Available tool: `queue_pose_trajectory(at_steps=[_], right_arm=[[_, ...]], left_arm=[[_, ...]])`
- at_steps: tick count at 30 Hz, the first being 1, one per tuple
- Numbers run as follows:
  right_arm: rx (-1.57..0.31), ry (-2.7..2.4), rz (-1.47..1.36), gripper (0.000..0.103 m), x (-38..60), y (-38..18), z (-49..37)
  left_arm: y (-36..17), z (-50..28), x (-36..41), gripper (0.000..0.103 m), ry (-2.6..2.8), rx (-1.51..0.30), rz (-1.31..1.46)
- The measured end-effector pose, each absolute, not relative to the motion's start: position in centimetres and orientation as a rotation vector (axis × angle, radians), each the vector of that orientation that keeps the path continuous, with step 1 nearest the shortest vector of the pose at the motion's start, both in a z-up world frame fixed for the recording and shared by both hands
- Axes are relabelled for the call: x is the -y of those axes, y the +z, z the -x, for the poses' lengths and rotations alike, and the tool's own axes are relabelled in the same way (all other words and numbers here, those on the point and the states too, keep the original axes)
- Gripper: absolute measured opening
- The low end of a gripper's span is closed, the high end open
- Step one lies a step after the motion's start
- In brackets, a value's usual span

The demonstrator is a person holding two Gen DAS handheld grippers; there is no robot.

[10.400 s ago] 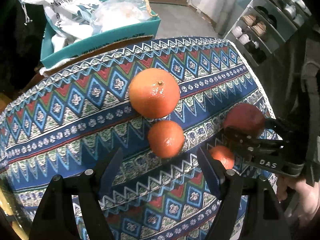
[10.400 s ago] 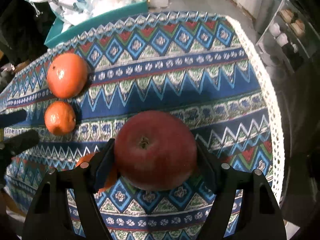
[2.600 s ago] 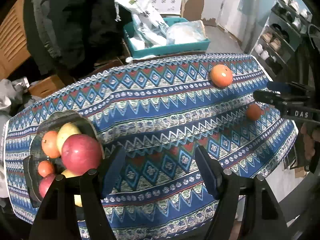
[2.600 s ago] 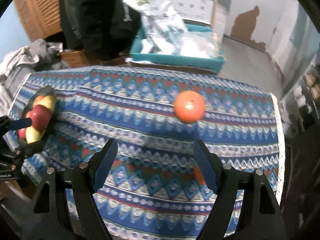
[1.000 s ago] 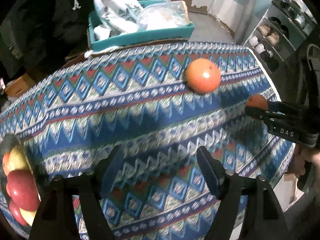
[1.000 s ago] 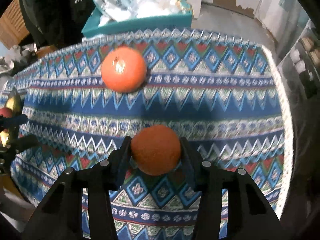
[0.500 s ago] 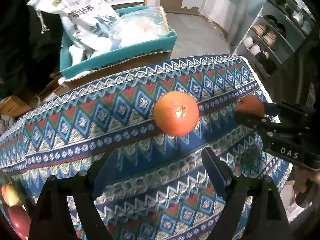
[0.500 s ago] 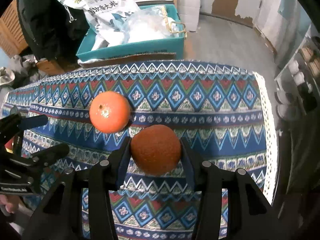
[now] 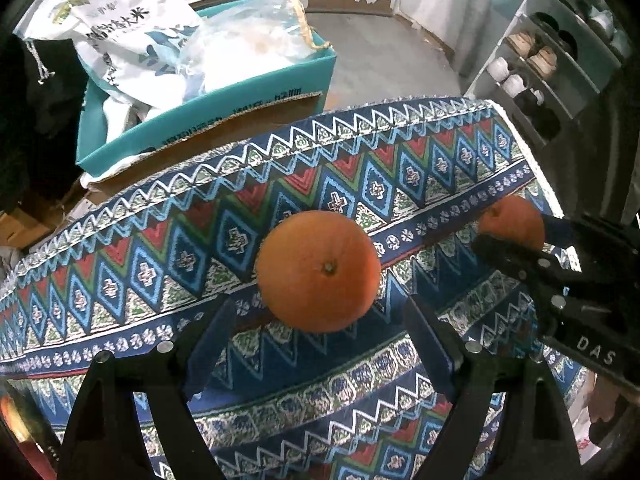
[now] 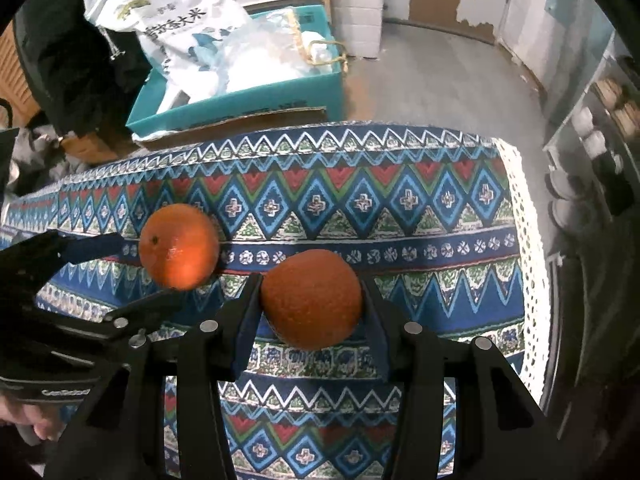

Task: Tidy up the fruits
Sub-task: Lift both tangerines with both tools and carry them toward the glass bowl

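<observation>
Risking a bump to the large orange [image 9: 318, 272], lying loose on the patterned tablecloth [image 9: 120, 280] just ahead of the spread, empty left gripper [image 9: 318, 308]: closing off-centre and probably sending it rolling toward the cloth's far edge. Risking also a slip of the small orange [image 10: 312, 300], being pinched by the right gripper [image 10: 312, 292] clear of the cloth, round pebbled skin offering little purchase. Beyond the table, keeping a white printed sack [image 9: 120, 32] and a clear plastic bag [image 9: 256, 44] inside the teal box [image 9: 256, 92]. Showing no fruit dish clearly.
</observation>
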State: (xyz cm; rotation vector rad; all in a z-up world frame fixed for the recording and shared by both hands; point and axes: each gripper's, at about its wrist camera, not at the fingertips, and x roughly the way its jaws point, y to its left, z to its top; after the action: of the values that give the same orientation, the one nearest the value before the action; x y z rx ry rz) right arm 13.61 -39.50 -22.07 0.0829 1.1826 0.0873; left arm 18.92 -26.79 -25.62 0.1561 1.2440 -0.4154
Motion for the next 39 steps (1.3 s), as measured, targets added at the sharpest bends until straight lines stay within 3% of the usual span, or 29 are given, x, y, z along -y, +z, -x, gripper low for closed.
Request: queue_pose_trajectory(at_steps=[9,12,15,26,39], right_arm=[[-1.180,0.079,-0.097,0.048,40.1,-23.1,-13.8],[-1.180,0.077,-0.113,0.048,40.2,-23.3,-13.8],[-1.177,0.078,-0.123,0.048,40.3,-23.4,-13.9],[-1.143,0.089,-0.096,0.048,39.4,-22.2,-13.5],[-1.086,0.111,-0.076,0.048,37.7,-18.7,-12.3]], left_arm=[[-26.8,-19.5,27.1,0.087,-0.429,-1.229,-0.115],[-27.0,-19.6,27.5,0.082,-0.426,-1.225,-0.132],[-27.1,-19.8,27.6,0.071,-0.409,-1.210,-0.157],[-26.7,-18.9,26.5,0.070,-0.434,-1.199,-0.126],[-22.2,-16.2,24.4,0.070,-0.412,-1.122,-0.141]])
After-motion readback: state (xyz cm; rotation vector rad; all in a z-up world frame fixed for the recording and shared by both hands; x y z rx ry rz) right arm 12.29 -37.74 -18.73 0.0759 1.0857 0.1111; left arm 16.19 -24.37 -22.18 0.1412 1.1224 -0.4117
